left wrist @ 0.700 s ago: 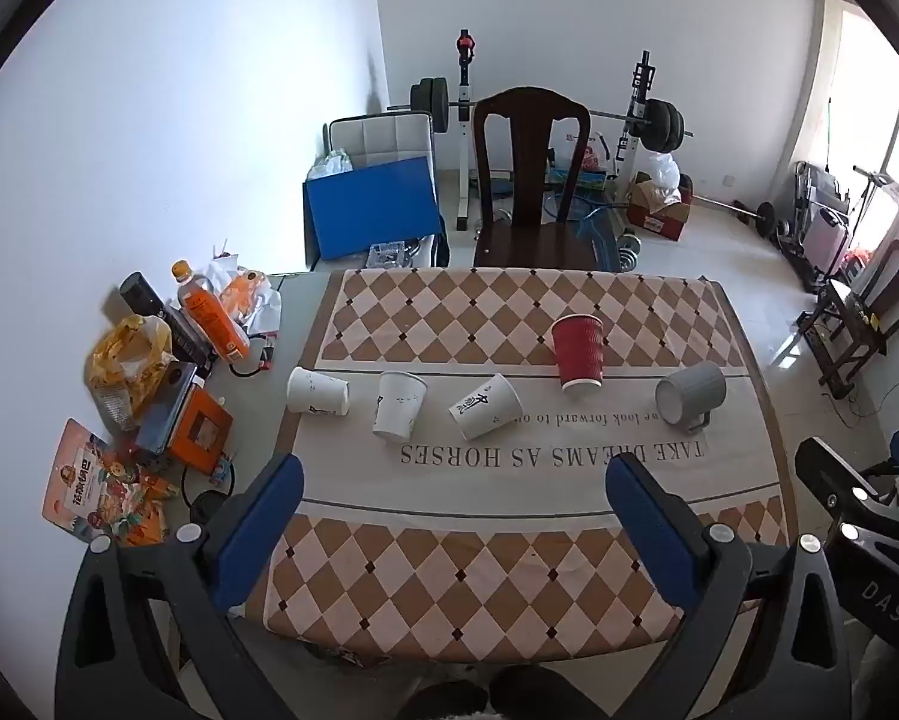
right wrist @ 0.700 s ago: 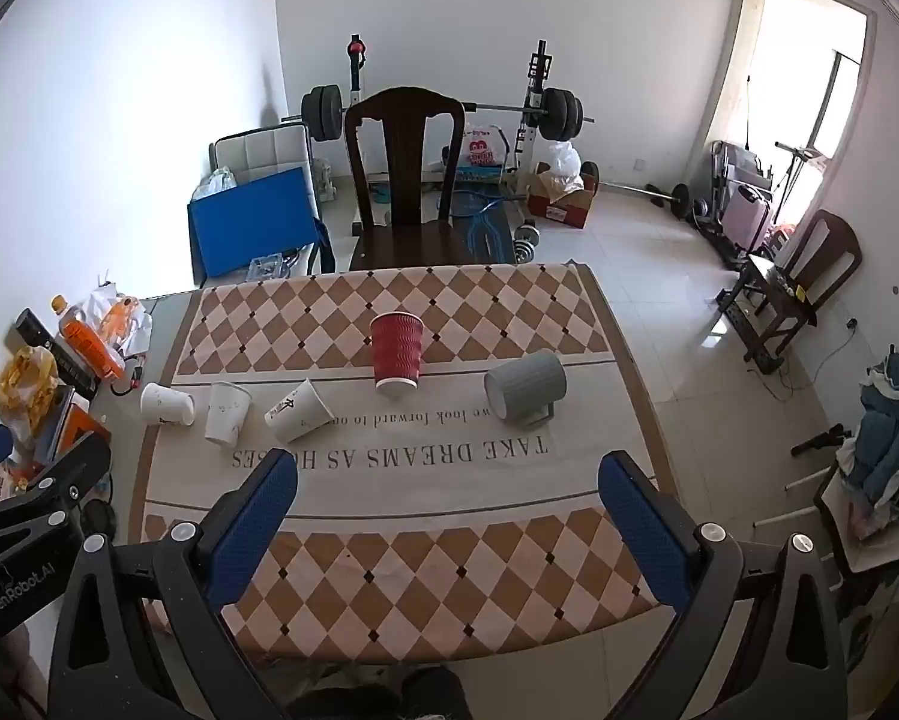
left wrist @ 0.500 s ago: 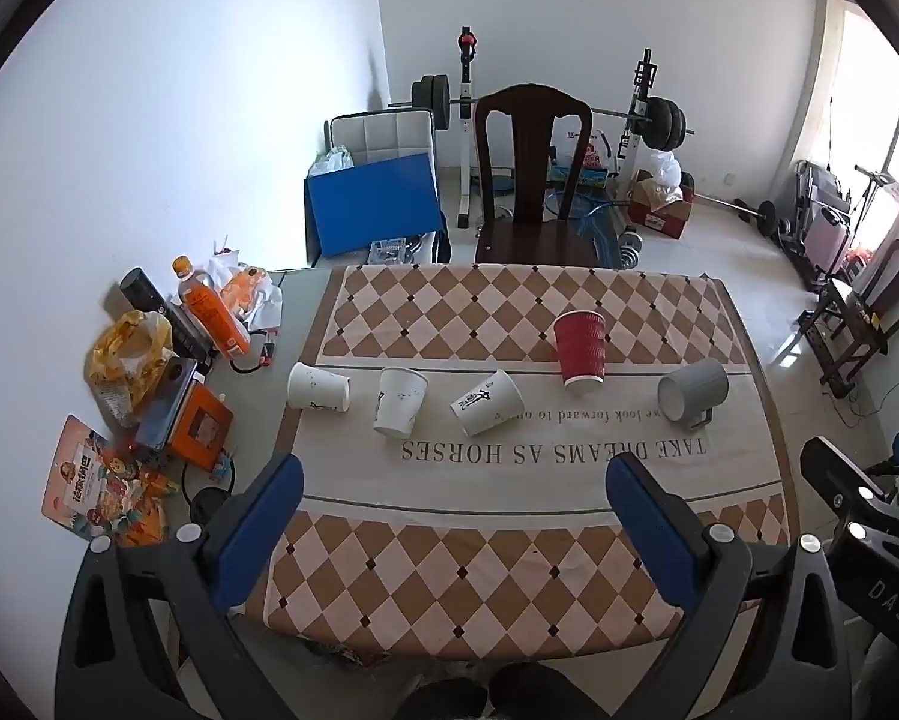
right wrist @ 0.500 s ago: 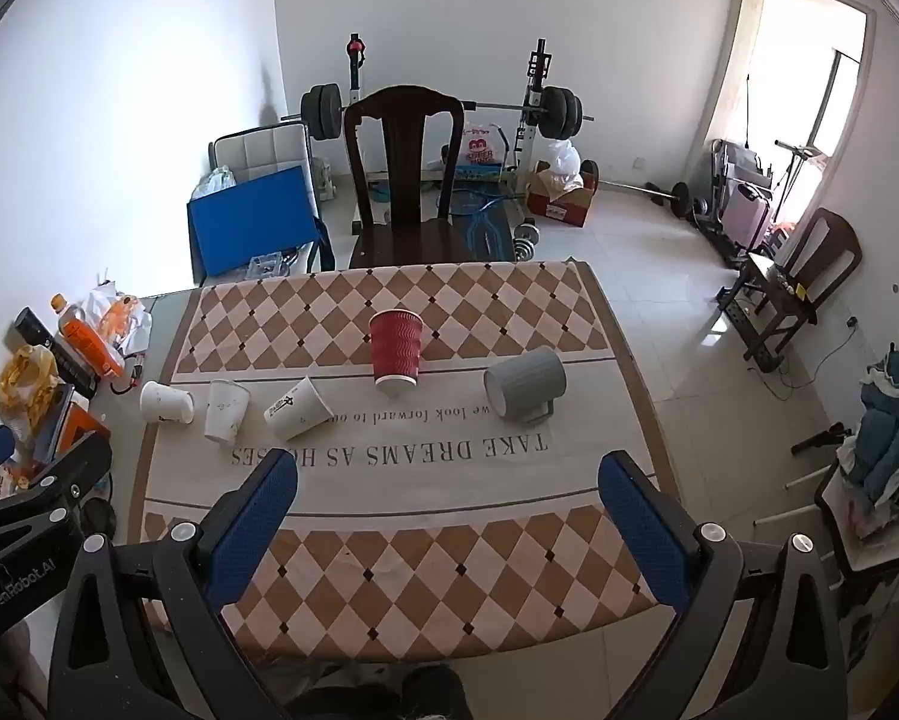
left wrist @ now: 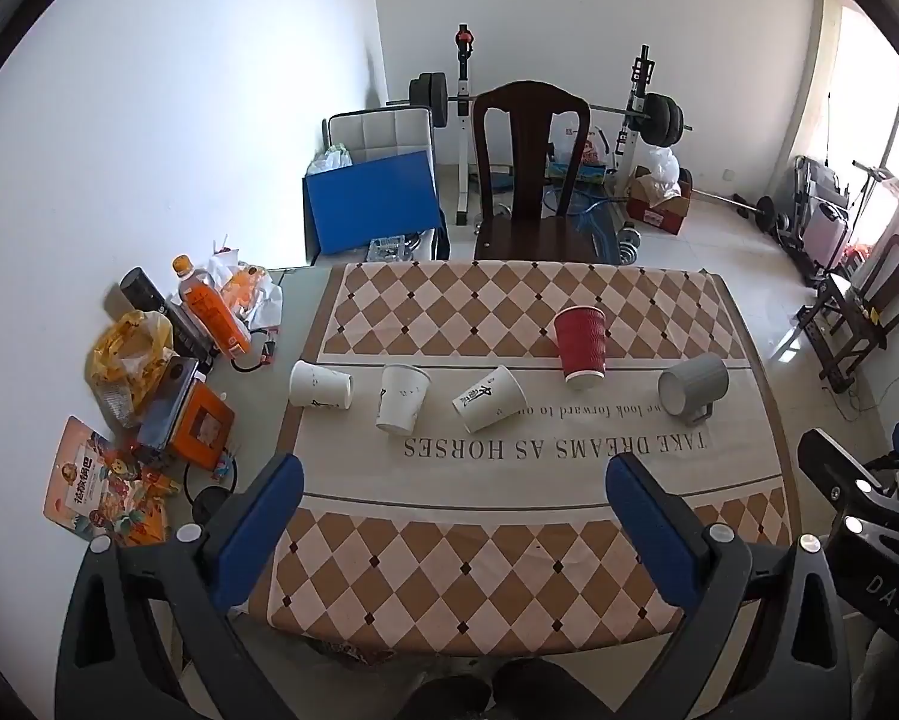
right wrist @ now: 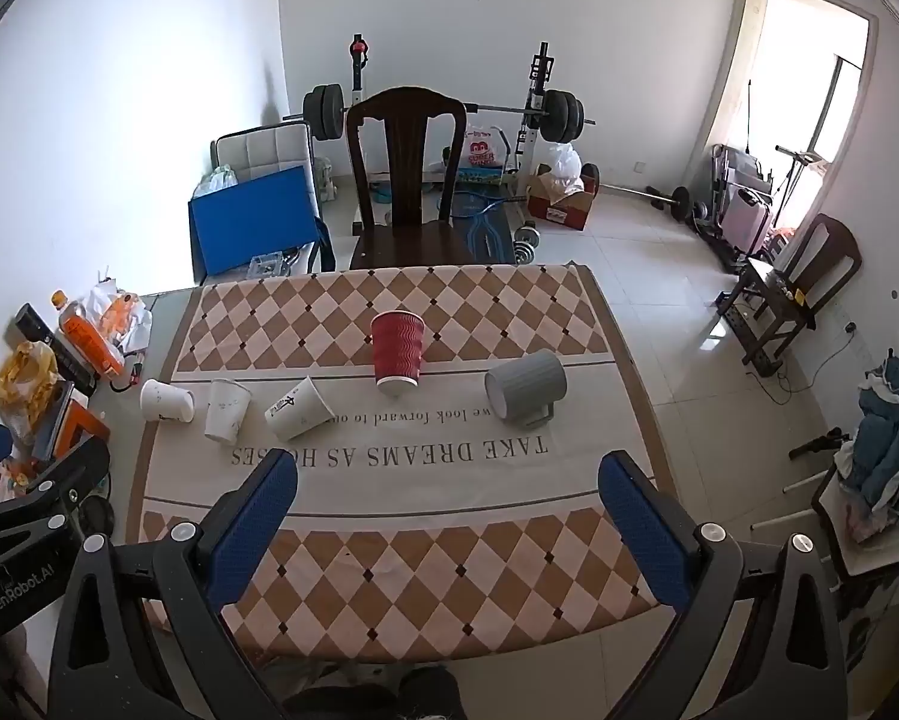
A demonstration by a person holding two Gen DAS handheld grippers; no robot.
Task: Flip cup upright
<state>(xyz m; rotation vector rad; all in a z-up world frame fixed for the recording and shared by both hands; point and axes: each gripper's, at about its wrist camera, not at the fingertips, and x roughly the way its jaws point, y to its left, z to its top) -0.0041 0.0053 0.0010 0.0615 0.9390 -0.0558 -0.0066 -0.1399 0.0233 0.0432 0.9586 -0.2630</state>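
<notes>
Your left gripper (left wrist: 452, 498) and right gripper (right wrist: 446, 495) hold jaws apart; the red cup (right wrist: 396, 355), upside down left of the grey mug (right wrist: 526, 387), looks light, crushable: grip mid-wall.

Both wrist views look forward and down from above the near edge of the desk (left wrist: 569, 588), well back from it. Left view sits leftward, right view rightward; both share the row of cups (left wrist: 578, 347) and the chair (right wrist: 407, 180) beyond.

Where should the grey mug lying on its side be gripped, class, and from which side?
Grip the grey mug across its ribbed body, coming down from above with the right hand-held gripper, which is open and probably nearer. The mug lies on its side, its handle on the near side against the tablecloth, so the rounded top is free.
</notes>
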